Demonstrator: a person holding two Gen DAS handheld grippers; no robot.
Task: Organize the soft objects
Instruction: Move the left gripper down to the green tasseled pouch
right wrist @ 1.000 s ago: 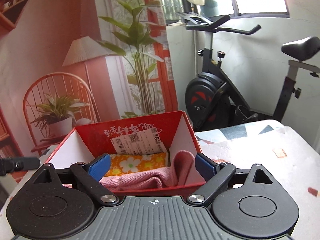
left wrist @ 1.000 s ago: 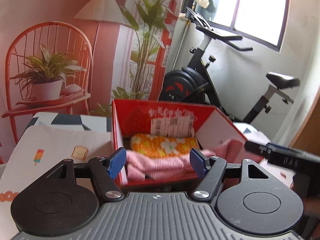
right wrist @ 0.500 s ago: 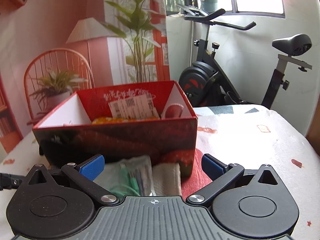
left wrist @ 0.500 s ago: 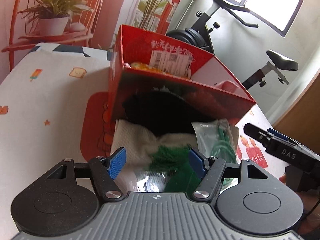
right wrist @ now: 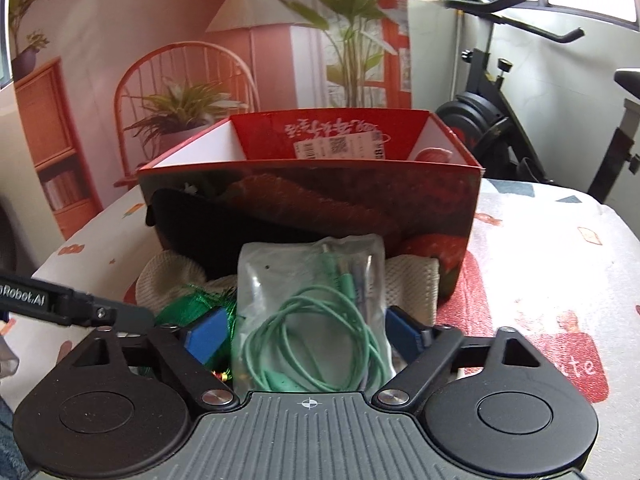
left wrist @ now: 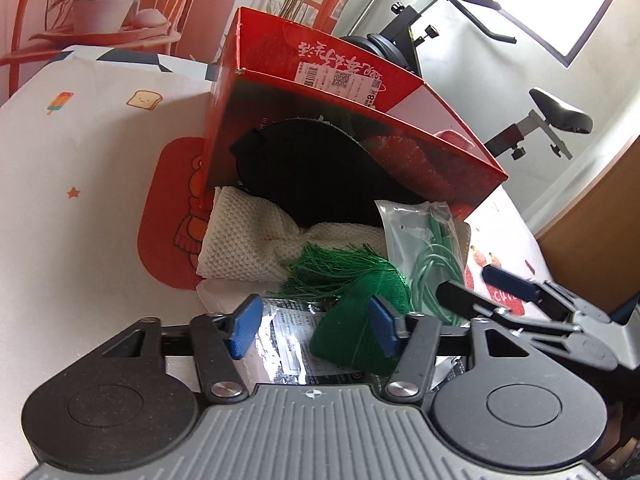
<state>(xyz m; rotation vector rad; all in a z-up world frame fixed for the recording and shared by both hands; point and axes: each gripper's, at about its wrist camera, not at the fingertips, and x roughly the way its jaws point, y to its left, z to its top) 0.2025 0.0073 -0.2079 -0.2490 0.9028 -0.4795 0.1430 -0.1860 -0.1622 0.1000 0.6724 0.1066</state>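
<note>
Left gripper point(left wrist: 316, 330) closing astride green tassel point(left wrist: 352, 280) — right gripper point(right wrist: 306, 332) closing astride cable bag point(right wrist: 312, 304) — pinch centrally, lift into red box point(right wrist: 312, 196)

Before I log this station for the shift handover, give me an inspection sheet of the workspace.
Surface: table under a white printed cloth.
Job's things: cream knit, black knit item and green tassel lying in front of the red box.
Clutter: clear bag of green cord; foil packet.
Grippers: left gripper closing astride the tassel; right gripper closing astride the bag; neither pressing yet.
Cables: only the bagged cord.
Surroundings: exercise bike, room-scene backdrop.
</note>
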